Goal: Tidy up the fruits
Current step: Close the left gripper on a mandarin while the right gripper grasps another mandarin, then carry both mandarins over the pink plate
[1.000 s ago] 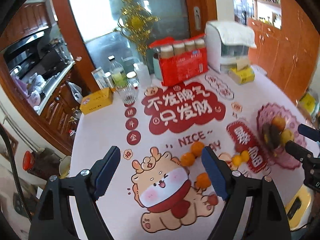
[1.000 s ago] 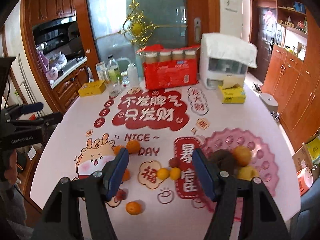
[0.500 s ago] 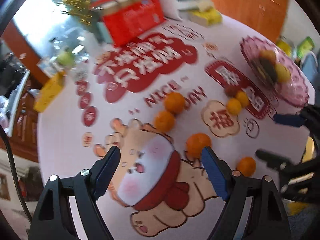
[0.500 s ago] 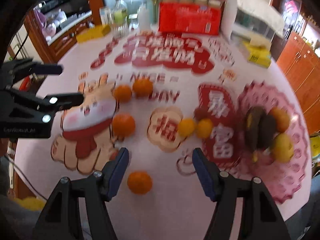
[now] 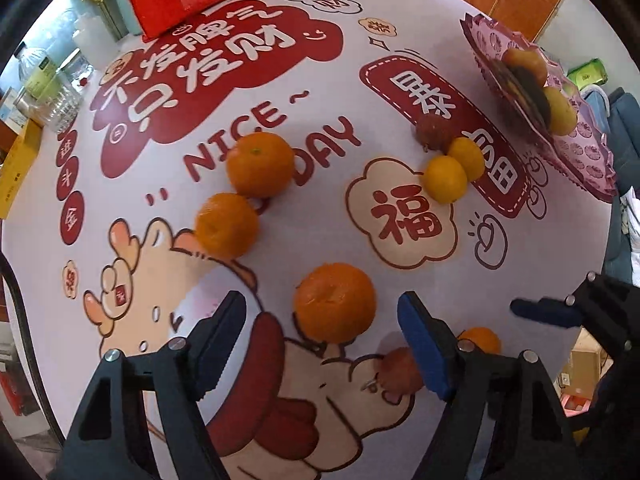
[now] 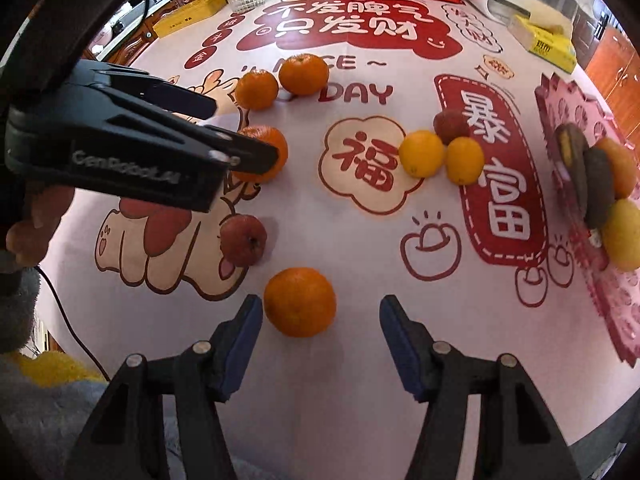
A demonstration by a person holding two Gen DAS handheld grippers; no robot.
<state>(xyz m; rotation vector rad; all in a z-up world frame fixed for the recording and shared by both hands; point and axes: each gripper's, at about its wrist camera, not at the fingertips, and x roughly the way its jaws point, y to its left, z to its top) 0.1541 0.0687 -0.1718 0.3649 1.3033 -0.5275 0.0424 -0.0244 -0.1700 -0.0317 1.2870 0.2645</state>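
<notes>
Sorting has barely begun, judging by how the fruit lies. Only a few pieces sit on the pink plate (image 6: 568, 92) at about three o'clock in the right wrist view: a couple of dark ones and some yellow-orange ones. Loose on the printed tablecloth (image 6: 360, 240) are five mandarins, two small yellow citrus (image 6: 422, 153) near the centre with a reddish fruit touching them, and a small red apple (image 6: 243, 240) at nine o'clock.

The left gripper (image 5: 320, 330) hangs over one mandarin (image 5: 335, 301), its jaws apart and just narrowing, the fruit between them but not pressed. The right gripper (image 6: 321, 322) straddles another mandarin (image 6: 300, 301) (the one nearest the table's edge); its jaws, too, have just been closing, one pad almost against the peel, nothing clamped. Nearly everything is left to move.
</notes>
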